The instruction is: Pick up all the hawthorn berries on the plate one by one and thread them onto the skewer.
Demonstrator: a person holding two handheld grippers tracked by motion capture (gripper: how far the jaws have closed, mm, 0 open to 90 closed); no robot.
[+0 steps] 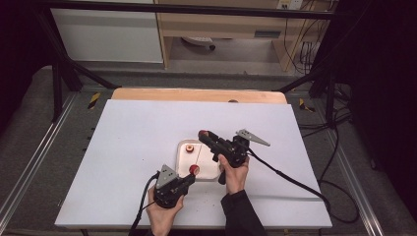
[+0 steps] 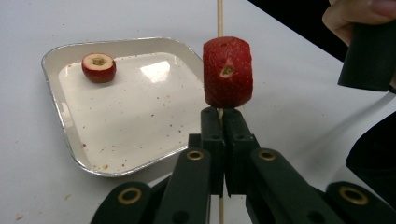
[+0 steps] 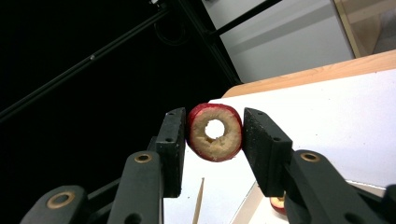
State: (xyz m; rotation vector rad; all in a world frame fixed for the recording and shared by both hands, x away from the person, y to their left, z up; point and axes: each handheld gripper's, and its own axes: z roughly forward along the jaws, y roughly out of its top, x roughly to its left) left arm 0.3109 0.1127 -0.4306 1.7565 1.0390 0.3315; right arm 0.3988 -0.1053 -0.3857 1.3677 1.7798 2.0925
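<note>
High view: overhead, facing 12 o'clock. Gripper views: close, along jaws. Shared: tray (image 1: 212,169) (image 2: 56,93), table (image 1: 137,147) (image 3: 336,112).

White table (image 1: 128,147) bears a metal tray (image 1: 212,169).

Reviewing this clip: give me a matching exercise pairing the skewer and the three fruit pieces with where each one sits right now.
1. wooden skewer
2. threaded fruit piece
3. cored fruit ring
4. fruit half

A. lying in the tray
B. clamped in the left gripper
C. pressed between the right gripper pads
D. pushed onto the skewer

Pairs: 1-B, 2-D, 3-C, 4-A
</note>
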